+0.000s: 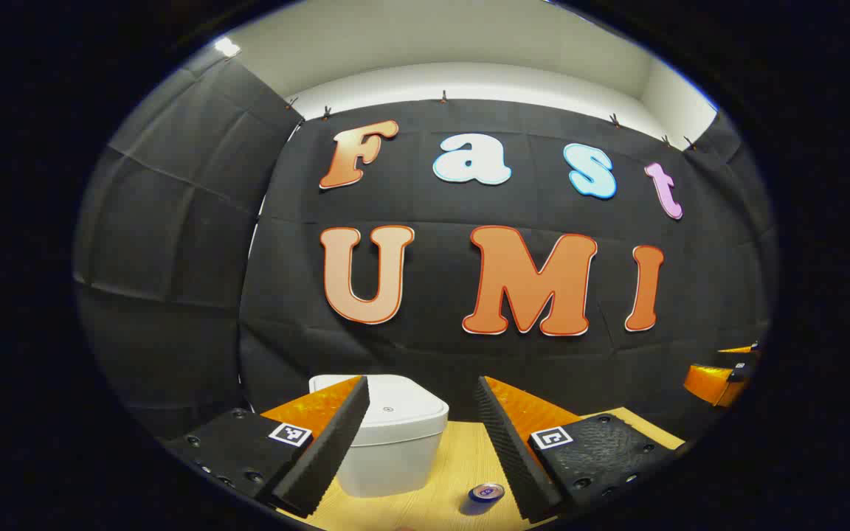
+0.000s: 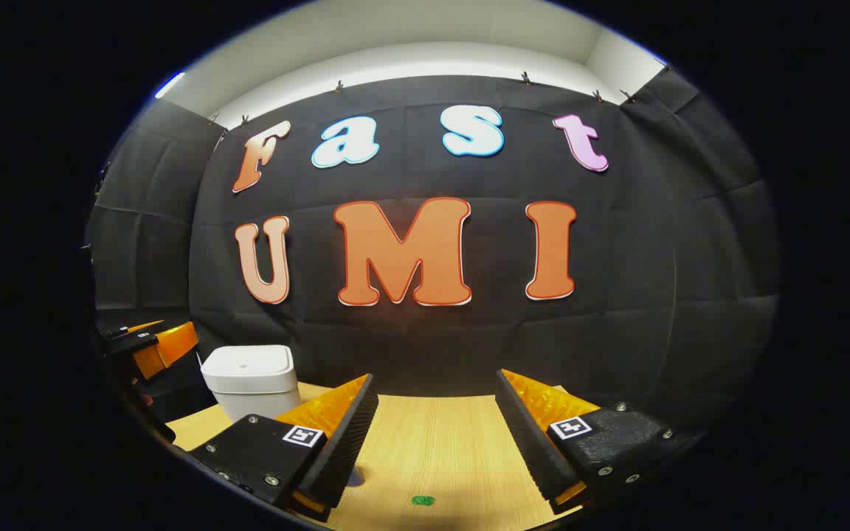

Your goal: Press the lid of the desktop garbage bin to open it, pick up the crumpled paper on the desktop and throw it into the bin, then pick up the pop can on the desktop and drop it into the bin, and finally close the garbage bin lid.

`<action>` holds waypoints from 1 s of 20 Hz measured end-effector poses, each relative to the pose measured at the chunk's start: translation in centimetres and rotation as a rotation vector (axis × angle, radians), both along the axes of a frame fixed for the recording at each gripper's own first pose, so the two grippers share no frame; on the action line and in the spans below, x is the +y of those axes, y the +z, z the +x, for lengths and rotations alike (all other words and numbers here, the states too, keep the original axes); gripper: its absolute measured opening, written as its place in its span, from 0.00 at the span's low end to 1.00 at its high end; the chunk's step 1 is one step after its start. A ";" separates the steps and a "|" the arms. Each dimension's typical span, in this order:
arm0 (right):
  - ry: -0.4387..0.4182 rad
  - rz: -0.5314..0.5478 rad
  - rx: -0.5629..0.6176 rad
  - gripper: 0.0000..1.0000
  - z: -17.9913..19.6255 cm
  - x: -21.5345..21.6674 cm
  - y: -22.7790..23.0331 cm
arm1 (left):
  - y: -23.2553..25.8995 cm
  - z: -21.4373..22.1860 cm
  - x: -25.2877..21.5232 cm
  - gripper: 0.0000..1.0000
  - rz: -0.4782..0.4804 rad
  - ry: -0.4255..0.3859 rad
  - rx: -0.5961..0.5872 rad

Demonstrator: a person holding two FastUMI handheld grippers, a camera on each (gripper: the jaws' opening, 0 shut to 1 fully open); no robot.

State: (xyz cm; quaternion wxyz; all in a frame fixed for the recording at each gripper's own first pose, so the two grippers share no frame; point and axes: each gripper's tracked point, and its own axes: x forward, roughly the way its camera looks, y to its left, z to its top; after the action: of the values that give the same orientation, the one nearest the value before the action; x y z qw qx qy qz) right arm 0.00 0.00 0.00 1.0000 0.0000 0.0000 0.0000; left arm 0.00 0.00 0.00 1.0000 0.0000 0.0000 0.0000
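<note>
Both tongs are held wide and empty above the desk point(image 2: 432, 435). The left gripper point(image 1: 421, 435) is aimed at the closed garbage bin point(image 1: 395, 442), with the pop can point(image 1: 485, 495) near, just right of it. The right gripper point(image 2: 436, 442) is kept well right. The lid point(image 1: 403, 405) should be pressed squarely, one fingertip lowered onto its top.

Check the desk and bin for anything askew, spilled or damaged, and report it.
Nothing stands out. The white bin stands upright on the wooden desktop with its lid closed and level. The pop can stands upright beside it, no spill visible. A small green spot lies on the desk; I cannot tell what it is.
</note>
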 end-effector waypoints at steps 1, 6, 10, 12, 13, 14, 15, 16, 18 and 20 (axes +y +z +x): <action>0.002 0.005 0.009 0.95 0.3 -0.2 -0.4 | -0.5 0.2 -0.8 0.92 0.000 -0.007 0.008; -0.018 0.006 0.034 0.95 1.0 -1.5 -1.9 | -3.2 0.7 -3.6 0.93 -0.018 -0.056 0.086; -0.075 -0.001 0.035 0.96 0.8 -2.0 -2.0 | -4.3 2.1 -4.5 0.93 0.012 -0.116 0.121; -0.101 -0.020 0.030 0.95 1.3 -2.0 -1.9 | -5.0 2.7 -4.8 0.93 -0.001 -0.143 0.143; -0.105 -0.018 0.036 0.96 1.4 -1.9 -2.2 | -5.5 2.6 -4.7 0.93 -0.001 -0.148 0.156; -0.093 -0.006 0.037 0.96 1.6 -1.3 -2.2 | -5.8 2.6 -4.5 0.93 0.001 -0.148 0.164; -0.082 0.002 0.038 0.96 1.7 -0.8 -2.1 | -5.8 2.8 -4.4 0.93 0.004 -0.146 0.160; -0.082 0.002 0.048 0.95 1.8 -0.7 -2.2 | -5.7 2.9 -4.2 0.93 0.004 -0.139 0.158; -0.086 -0.006 0.040 0.95 1.8 -0.7 -1.8 | -5.2 3.4 -4.2 0.93 0.003 -0.148 0.144; -0.094 -0.022 0.021 0.96 1.9 -0.9 -1.4 | -4.8 3.8 -3.3 0.93 0.017 -0.124 0.130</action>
State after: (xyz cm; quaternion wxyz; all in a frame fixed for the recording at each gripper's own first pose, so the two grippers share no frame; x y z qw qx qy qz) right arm 1.86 -0.91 -1.37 0.9988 -0.0111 0.0103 -0.0472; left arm 3.84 -3.31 -4.84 0.9959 0.0084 0.0648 -0.0620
